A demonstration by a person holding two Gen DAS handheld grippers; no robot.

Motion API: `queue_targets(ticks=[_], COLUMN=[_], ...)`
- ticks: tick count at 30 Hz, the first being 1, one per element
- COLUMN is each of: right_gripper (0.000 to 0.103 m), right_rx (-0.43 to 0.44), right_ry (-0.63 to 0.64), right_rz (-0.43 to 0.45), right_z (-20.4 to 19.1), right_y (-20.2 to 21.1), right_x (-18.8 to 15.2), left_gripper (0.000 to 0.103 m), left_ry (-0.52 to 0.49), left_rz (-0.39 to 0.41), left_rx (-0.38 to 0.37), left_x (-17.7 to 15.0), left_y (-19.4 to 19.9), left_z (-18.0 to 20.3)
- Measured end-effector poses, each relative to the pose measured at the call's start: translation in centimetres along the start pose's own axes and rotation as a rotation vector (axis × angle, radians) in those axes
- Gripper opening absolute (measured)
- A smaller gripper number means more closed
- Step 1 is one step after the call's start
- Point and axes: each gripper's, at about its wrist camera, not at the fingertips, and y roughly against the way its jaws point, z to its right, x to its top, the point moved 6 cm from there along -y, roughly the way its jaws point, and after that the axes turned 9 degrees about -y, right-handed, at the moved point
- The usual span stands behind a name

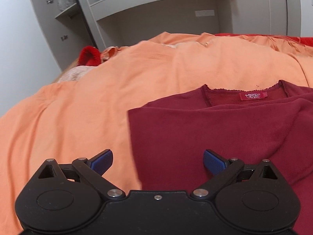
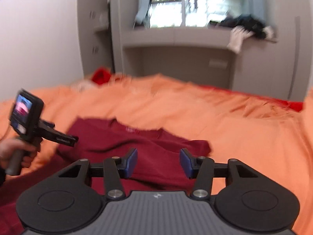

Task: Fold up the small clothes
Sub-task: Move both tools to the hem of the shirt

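A dark red knit top (image 1: pixel 215 133) lies on an orange bedsheet (image 1: pixel 78 107), partly folded, its neckline and pink label (image 1: pixel 253 96) facing up. My left gripper (image 1: pixel 158 161) is open wide and empty, hovering over the top's left folded edge. In the right wrist view the same top (image 2: pixel 137 143) lies under my right gripper (image 2: pixel 158 161), which is open and empty above its near part. The left gripper (image 2: pixel 64 140) shows there at the left, held in a hand, over the top's left side.
The orange sheet (image 2: pixel 234 127) covers the whole bed. A red plush item (image 1: pixel 90 55) and a pale cloth (image 1: pixel 74 74) lie at the far left. Grey cabinets and a shelf (image 1: pixel 156 5) stand behind the bed, with clothes (image 2: pixel 246 29) piled on the ledge.
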Motion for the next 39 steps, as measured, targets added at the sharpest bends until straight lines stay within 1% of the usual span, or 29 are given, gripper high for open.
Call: queue_targets(ticks=[2, 4, 6, 7, 8, 9, 10, 11, 13, 14, 16, 17, 18, 19, 20, 22, 24, 25, 27, 29, 30, 31, 32, 33, 34, 36, 37, 38, 39], right_gripper=[0.050, 0.050, 0.049, 0.049, 0.049, 0.052, 0.058, 0.061, 0.062, 0.062, 0.060, 0.058, 0.057, 0.057, 0.058, 0.062, 0.064, 0.064, 0.064, 0.064, 0.063, 0.063, 0.063, 0.064, 0.063, 0.053, 0.051, 0.049, 0.050], right_rx=[-0.020, -0.095, -0.177, -0.189, -0.181, -0.186, -0.205, -0.194, -0.167, -0.161, -0.161, -0.157, -0.151, -0.141, -0.126, -0.078, -0.029, -0.007, 0.021, 0.042, 0.052, 0.043, 0.008, -0.035, -0.062, -0.097, -0.109, -0.103, -0.093], right_ry=[-0.019, -0.017, 0.034, 0.061, 0.073, 0.075, 0.062, 0.040, 0.018, 0.022, 0.035, 0.029, 0.024, 0.019, 0.013, -0.016, -0.065, -0.084, -0.108, -0.136, -0.138, -0.126, -0.112, -0.108, -0.112, -0.107, -0.099, -0.094, -0.097], right_rz=[-0.067, -0.138, -0.216, -0.225, -0.214, -0.199, -0.195, -0.185, -0.171, -0.162, -0.143, -0.126, -0.094, -0.052, -0.008, 0.056, 0.066, 0.058, 0.019, -0.030, -0.054, -0.075, -0.091, -0.115, -0.144, -0.180, -0.183, -0.180, -0.172], right_z=[0.4, 1.7, 3.2, 3.8, 4.2, 4.6, 5.2, 5.6, 5.9, 5.9, 5.9, 5.9, 5.7, 5.7, 5.4, 4.9, 4.4, 4.1, 3.4, 3.0, 2.9, 2.9, 3.0, 3.6, 4.1, 5.4, 5.9, 5.9, 5.9], right_y=[-4.1, -7.0, -8.4, -8.5, -8.3, -8.0, -7.8, -7.8, -7.8, -7.5, -6.4, -5.3, -4.2, -3.1, -2.0, -0.6, -0.7, -1.3, -3.3, -5.2, -6.2, -7.1, -8.1, -9.1, -10.0, -11.6, -11.9, -11.9, -11.5], right_x=[0.0, -1.4, -3.5, -4.5, -5.2, -5.7, -6.1, -6.4, -6.4, -6.1, -5.6, -5.2, -4.7, -4.0, -3.4, -2.2, -1.2, -0.8, -0.5, -0.4, -0.4, -0.7, -0.9, -1.2, -1.6, -2.3, -2.5, -2.6, -2.5], left_gripper=[0.101, 0.103, 0.103, 0.103, 0.103, 0.103, 0.103, 0.103, 0.102, 0.100, 0.096, 0.096, 0.097, 0.101, 0.102, 0.102, 0.102, 0.102, 0.102, 0.102, 0.102, 0.103, 0.103, 0.103, 0.103, 0.103, 0.102, 0.098, 0.097], left_ry=[-0.036, -0.065, -0.056, -0.042, -0.022, -0.003, 0.023, 0.054, 0.104, 0.109, 0.099, 0.100, 0.107, 0.121, 0.143, 0.198, 0.220, 0.211, 0.145, 0.065, 0.019, -0.028, -0.033, -0.008, 0.017, 0.055, 0.048, 0.032, 0.020], left_rz=[-0.011, -0.027, -0.029, -0.025, -0.016, -0.008, -0.005, -0.006, -0.002, 0.009, 0.053, 0.086, 0.119, 0.145, 0.174, 0.226, 0.243, 0.230, 0.174, 0.083, 0.017, -0.046, -0.038, -0.026, -0.039, -0.052, -0.044, -0.026, -0.004], left_rx=[0.005, 0.032, 0.036, 0.033, 0.031, 0.032, 0.038, 0.031, -0.018, -0.033, -0.030, -0.037, -0.060, -0.093, -0.149, -0.294, -0.417, -0.447, -0.455, -0.430, -0.401, -0.366, -0.368, -0.378, -0.388, -0.410, -0.405, -0.397, -0.393], left_x=[0.1, 0.1, 0.0, 0.1, 0.2, 0.2, -0.1, -0.4, -1.0, -1.1, -1.0, -1.0, -1.0, -1.0, -1.0, -0.9, -0.9, -0.9, -1.2, -2.5, -3.4, -4.6, -5.4, -5.7, -5.8, -5.7, -5.6, -5.5, -5.3], left_y=[-1.5, -2.9, -3.8, -4.0, -4.2, -4.5, -4.8, -5.1, -5.0, -4.4, -2.3, -0.9, 0.5, 1.7, 2.9, 4.6, 5.3, 5.1, 3.8, 1.6, 0.3, -0.9, -1.3, -1.3, -1.4, -1.3, -1.0, -0.3, 0.3], left_z=[0.6, 0.9, 0.3, -0.1, -0.7, -1.2, -1.9, -2.5, -3.3, -3.7, -4.7, -5.4, -5.9, -6.5, -6.9, -7.0, -5.9, -4.9, -2.6, -0.4, 0.4, 1.0, 1.0, 0.6, 0.2, -0.6, -0.8, -1.0, -1.6])
